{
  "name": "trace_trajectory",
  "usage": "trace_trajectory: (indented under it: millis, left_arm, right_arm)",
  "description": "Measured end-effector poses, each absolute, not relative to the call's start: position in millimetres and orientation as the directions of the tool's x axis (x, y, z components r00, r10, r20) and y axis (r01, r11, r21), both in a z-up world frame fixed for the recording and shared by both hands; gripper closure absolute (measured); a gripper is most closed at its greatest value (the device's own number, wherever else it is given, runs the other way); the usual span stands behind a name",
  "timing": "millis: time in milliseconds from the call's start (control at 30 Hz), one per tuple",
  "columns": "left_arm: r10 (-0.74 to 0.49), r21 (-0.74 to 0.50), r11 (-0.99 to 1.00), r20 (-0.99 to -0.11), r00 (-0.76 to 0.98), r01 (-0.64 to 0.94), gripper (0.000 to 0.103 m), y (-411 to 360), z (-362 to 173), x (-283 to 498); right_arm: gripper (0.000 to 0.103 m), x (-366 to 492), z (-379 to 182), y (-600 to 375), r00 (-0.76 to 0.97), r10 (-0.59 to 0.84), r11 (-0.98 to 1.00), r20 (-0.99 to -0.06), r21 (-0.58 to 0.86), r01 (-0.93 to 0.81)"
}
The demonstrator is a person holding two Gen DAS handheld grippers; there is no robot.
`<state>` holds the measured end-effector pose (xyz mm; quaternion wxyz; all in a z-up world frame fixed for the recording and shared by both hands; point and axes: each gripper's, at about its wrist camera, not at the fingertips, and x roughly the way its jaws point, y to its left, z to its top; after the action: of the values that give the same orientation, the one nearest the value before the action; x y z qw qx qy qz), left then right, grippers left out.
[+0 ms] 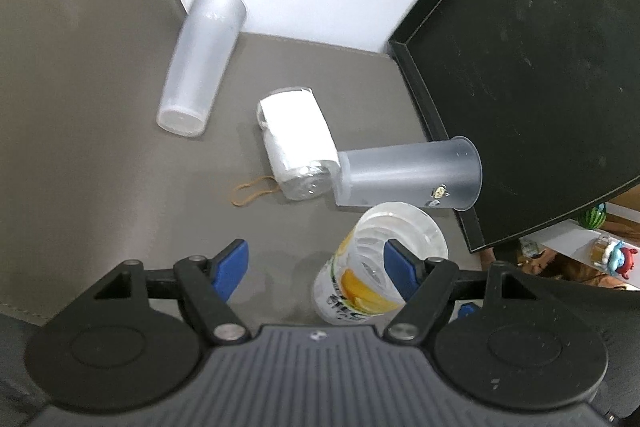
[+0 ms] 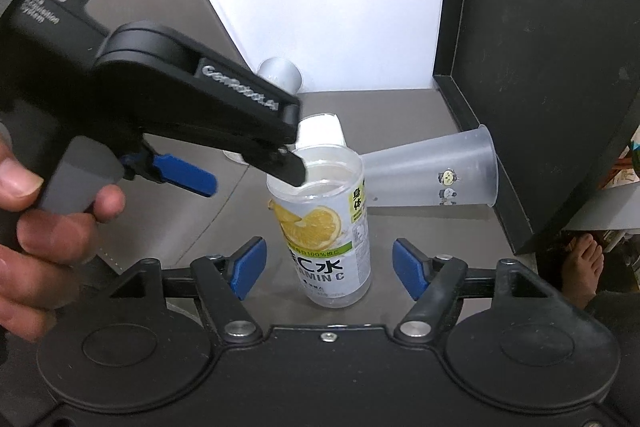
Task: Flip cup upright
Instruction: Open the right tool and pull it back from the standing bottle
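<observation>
On the grey table (image 1: 100,87), far left in the left wrist view, a frosted tumbler (image 1: 200,61) lies on its side with its base toward the camera; right of it rests a white plastic-wrapped roll (image 1: 296,139), with a tan rubber band (image 1: 252,191) on the surface just beside its near end; next, a second frosted cup (image 1: 408,175), printed with small cartoon figures, lies on its side, its base touching the roll and its flared mouth against the rim of the black tray (image 1: 540,47).

Nearest the camera stands the lemon-label cup (image 1: 360,275), a clear vitamin C drink container cut open at the top; it is upright on its base, mouth up, on the table just in front of the toppled cartoon cup.

The left gripper (image 1: 316,265) is spread wide; its right blue pad (image 1: 402,267) reaches into the cup's mouth, while the other pad hangs well clear of the cup to the left; it grips nothing.

In the right wrist view the person's left hand (image 2: 48,219) holds that tool at the left; the right gripper (image 2: 328,267) is also released, its blue fingers (image 2: 248,267) either side of the lemon-label cup (image 2: 324,223) with gaps on both sides.
</observation>
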<state>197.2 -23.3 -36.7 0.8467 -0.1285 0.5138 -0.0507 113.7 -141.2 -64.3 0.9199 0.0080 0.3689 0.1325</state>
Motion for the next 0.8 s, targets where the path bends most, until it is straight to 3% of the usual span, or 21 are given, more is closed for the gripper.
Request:
trace_trajectory:
  millis: [167, 400, 800]
  left_arm:
    - [-0.193, -0.252, 0.966, -0.846, 0.498, -0.054, 0.03, -18, -23, 185]
    - [-0.161, -0.232, 0.97, -0.827, 0.538, -0.067, 0.026, -13, -8, 166]
    - [-0.134, -0.221, 0.972, -0.798, 0.587, -0.079, 0.019, -8, 9, 129]
  right_arm:
    - [0.032, 107, -58, -146, 0.7, 0.257, 0.964, -0.667, 0.126, -0.233]
    - [0.019, 98, -48, -153, 0.72, 0.248, 0.967, -0.648, 0.126, -0.22]
    - [0.012, 81, -32, -170, 0.739, 0.251, 0.968, -0.625, 0.16, -0.194]
